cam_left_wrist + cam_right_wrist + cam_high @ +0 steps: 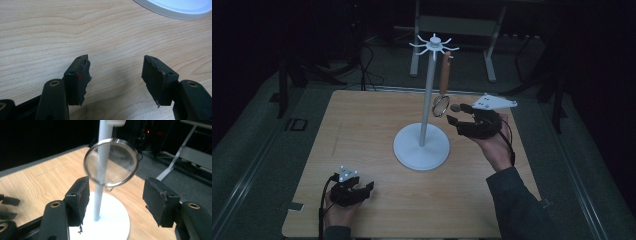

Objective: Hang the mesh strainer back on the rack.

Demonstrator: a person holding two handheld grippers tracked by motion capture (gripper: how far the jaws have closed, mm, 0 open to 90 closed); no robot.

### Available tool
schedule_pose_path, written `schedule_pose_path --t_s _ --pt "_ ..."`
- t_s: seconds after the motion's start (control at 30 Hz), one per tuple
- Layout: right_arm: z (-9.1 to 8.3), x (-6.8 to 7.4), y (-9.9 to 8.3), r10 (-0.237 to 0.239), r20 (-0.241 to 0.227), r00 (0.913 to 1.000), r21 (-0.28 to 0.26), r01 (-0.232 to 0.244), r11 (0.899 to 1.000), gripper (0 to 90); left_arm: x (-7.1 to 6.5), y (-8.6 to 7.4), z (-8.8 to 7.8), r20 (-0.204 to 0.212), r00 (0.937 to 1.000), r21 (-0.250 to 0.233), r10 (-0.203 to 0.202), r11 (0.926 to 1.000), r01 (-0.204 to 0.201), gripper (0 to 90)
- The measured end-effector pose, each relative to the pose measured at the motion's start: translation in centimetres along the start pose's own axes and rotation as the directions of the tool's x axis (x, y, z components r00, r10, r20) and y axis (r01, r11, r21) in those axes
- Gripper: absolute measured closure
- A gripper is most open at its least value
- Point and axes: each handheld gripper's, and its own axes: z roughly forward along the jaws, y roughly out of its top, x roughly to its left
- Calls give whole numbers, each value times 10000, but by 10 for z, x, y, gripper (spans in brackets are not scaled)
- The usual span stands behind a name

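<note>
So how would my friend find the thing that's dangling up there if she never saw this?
Start at the wooden table and find the tall white stand in its middle, with hooks spread at the top. Hanging from one hook on its right side is a small strainer, with a brown handle above and a round metal mesh bowl below. Nothing else hangs there.

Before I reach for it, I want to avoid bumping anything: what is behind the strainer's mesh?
In the right gripper view, the stand's white pole shows through the strainer mesh, its round base below. The strainer's handle is out of that frame.
</note>
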Motion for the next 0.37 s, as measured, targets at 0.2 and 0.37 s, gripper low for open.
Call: schedule_pose_path --t_s 0.2,0.37 --pt "4 -3 -14 -2 10 10000 590 2 9983 379 0 0 0 -2 10000 -9 7 10000 -7 392" --pt "11 -7 -36 140 12 9999 1267 -140 9918 377 1 0 0 -17 10000 11 40 10000 -40 392"
